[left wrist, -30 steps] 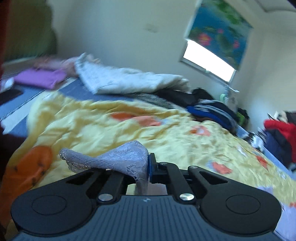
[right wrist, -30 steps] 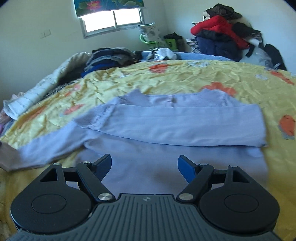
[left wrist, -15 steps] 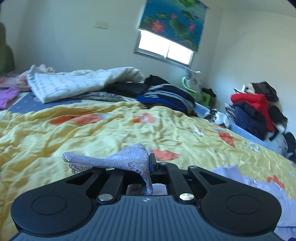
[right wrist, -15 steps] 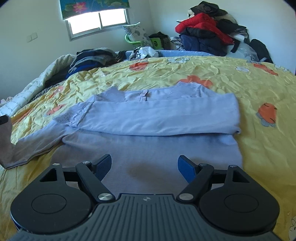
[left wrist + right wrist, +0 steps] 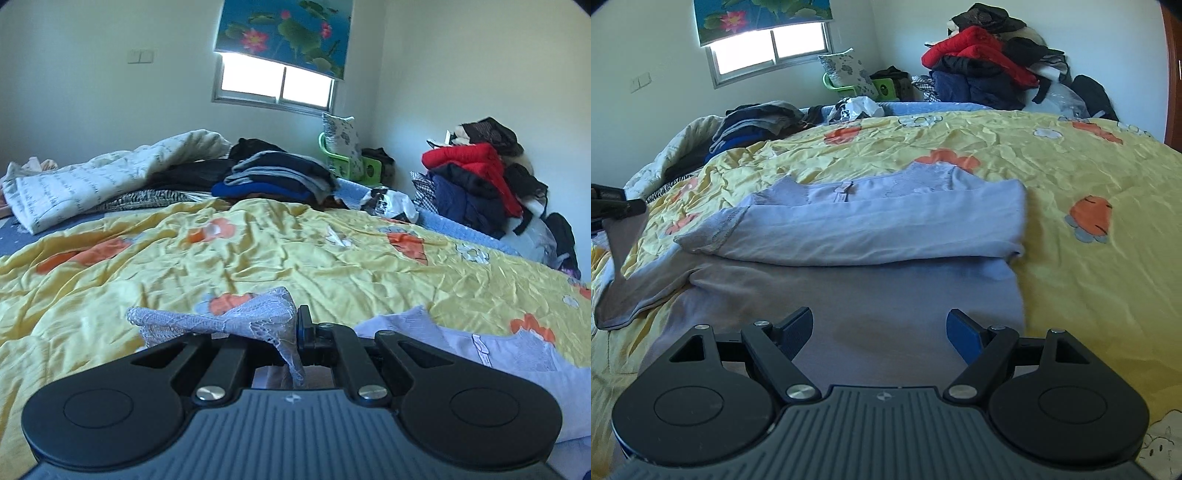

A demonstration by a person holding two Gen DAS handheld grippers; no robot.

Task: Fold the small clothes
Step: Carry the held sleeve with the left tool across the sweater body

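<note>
A lavender long-sleeved top (image 5: 871, 236) lies on the yellow flowered bedspread (image 5: 1089, 177), one sleeve folded across its chest. My left gripper (image 5: 297, 328) is shut on the lace cuff (image 5: 236, 319) of the other sleeve and holds it lifted above the bed; part of the top's body (image 5: 480, 354) shows at the right in the left wrist view. In the right wrist view that gripper (image 5: 613, 206) shows at the left edge with the sleeve (image 5: 631, 269) hanging from it. My right gripper (image 5: 879, 332) is open and empty, just above the top's lower part.
Folded dark clothes (image 5: 273, 177) and a pale quilt (image 5: 96, 181) lie at the far side of the bed. A heap of red and dark clothes (image 5: 480, 173) stands at the right wall. A green chair (image 5: 347, 162) stands under the window.
My left gripper has swung to the right with the cuff, toward the top's body. The right gripper has shifted slightly and stays open over the top.
</note>
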